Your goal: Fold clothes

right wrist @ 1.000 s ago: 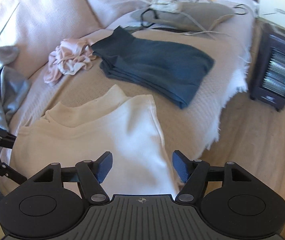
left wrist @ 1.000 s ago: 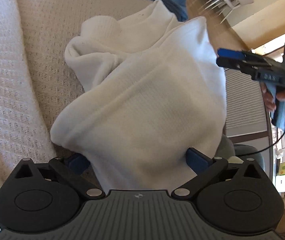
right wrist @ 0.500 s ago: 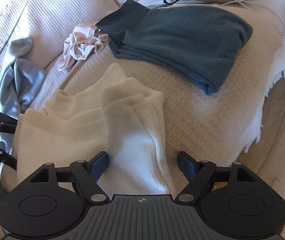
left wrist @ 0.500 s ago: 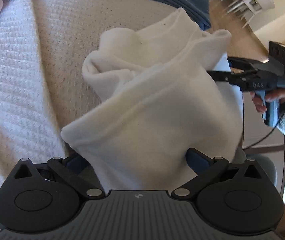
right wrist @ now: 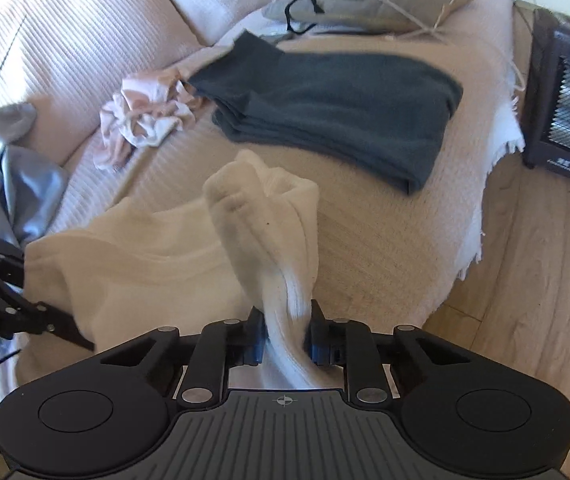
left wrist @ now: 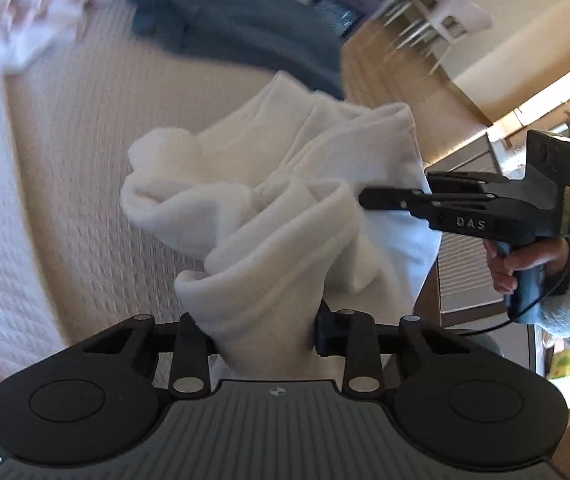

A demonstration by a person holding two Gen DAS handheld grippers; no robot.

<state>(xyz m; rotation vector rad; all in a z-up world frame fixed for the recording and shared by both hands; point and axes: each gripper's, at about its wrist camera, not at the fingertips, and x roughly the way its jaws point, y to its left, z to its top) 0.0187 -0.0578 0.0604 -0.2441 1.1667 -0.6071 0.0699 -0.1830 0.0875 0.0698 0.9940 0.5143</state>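
Beige blanket covers the couch, with a folded dark garment farther back. A second ago both grippers stood wide around the white top; now the left gripper and right gripper are closing, each pinching a bunched edge. With both corners gripped, the top lifts off the blanket, probably ready for a fold.

Cream-white garment; dark teal folded garment. Beige waffle-textured bed cover; pink-and-white crumpled cloth; black tongs.
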